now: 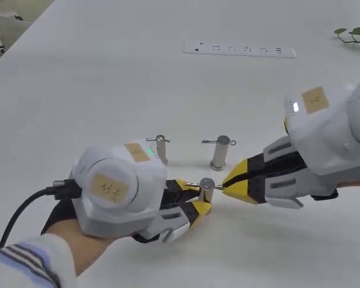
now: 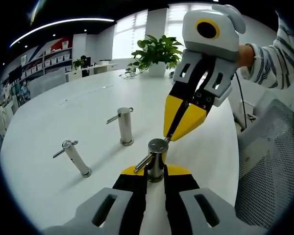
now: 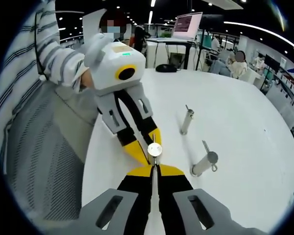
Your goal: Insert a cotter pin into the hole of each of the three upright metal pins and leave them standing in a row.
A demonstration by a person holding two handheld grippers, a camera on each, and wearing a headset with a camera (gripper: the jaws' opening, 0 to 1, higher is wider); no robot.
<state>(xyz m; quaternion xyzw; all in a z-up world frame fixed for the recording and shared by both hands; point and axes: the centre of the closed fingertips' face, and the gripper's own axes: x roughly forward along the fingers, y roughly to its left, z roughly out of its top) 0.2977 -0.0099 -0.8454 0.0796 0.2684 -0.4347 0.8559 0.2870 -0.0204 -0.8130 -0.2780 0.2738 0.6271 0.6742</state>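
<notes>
Left gripper view | left gripper clamps metal pin | right gripper pinches cotter pin, held end hidden

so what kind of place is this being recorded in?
Probably an open-plan office rather than a workshop: a large white table with a power strip lying on it, a potted plant in front of bright windows, and a lit monitor in the background.

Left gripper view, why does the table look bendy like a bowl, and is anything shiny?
Left gripper view: the fisheye lens bends the table edge into a curve; the held pin is sharp. Right gripper view: same bulge, the pin's top glares white, the ceiling light strip is bright. Head view: straight lines, faint soft shadows.
</notes>
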